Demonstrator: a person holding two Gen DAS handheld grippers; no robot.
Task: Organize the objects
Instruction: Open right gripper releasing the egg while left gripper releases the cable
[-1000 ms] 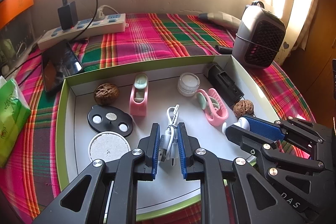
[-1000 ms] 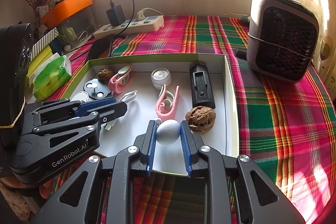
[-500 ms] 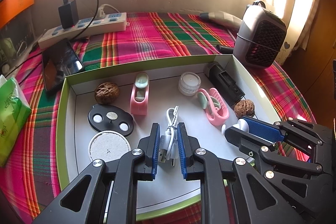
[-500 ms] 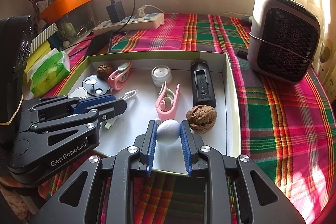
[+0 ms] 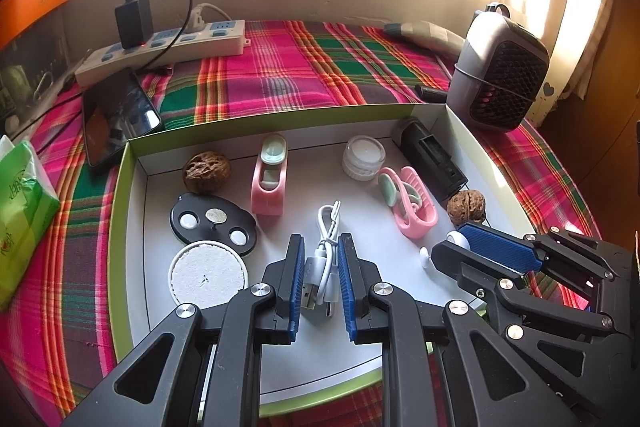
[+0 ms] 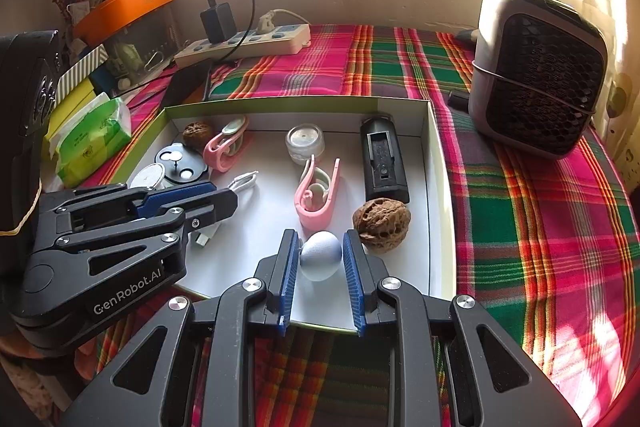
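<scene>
A shallow white box with a green rim (image 5: pixel 120 227) lies on the plaid cloth and holds small items. My left gripper (image 5: pixel 319 241) is shut on a coiled white USB cable (image 5: pixel 326 223) just above the box floor, near the front. In the right wrist view that same gripper (image 6: pixel 224 201) reaches in from the left with the cable (image 6: pixel 244 181) looping out past its tips. My right gripper (image 6: pixel 320 235) is shut on a pale egg-shaped object (image 6: pixel 320 257) at the box's front right, beside a walnut (image 6: pixel 382 223).
Inside the box are a second walnut (image 5: pixel 207 171), two pink clips (image 5: pixel 269 183) (image 5: pixel 408 207), a small jar (image 5: pixel 363 158), a black case (image 5: pixel 434 163), a black disc (image 5: pixel 212 223) and a white round pad (image 5: pixel 208 275). A heater (image 6: pixel 536 71), power strip (image 5: pixel 160 47), phone (image 5: pixel 116 115) and tissue pack (image 5: pixel 20 219) surround it.
</scene>
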